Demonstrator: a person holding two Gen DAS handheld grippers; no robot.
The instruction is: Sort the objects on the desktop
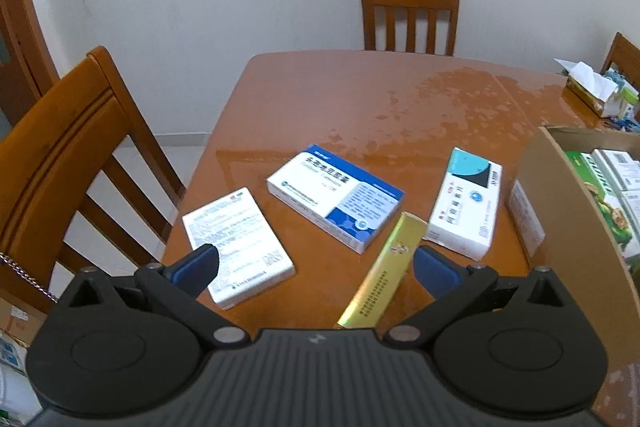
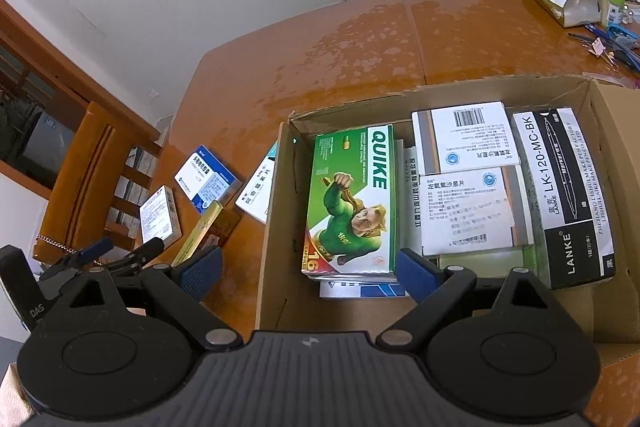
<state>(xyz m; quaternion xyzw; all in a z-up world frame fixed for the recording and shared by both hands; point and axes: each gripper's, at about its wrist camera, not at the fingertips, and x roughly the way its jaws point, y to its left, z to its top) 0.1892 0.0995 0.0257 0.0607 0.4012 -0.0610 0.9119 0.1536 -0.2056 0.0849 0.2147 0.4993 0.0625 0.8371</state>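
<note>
Gold box between left tool fingers (apart)

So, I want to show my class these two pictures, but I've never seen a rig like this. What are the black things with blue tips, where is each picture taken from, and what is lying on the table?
No robot is here: a person holds a two-finger gripper in each hand, each carrying a wide-angle camera that looks along its fingers. The black shape with blue pads low in each picture is that gripper itself.

The left gripper is open and holds nothing. It hangs over the wooden table, where four boxes lie loose: a white box, a blue and white box, a slim gold box and a white and teal box.

The right gripper, also open and empty, looks into a cardboard box already packed with cartons, among them a green QUIKE box and a black LANKE pen box.
</note>
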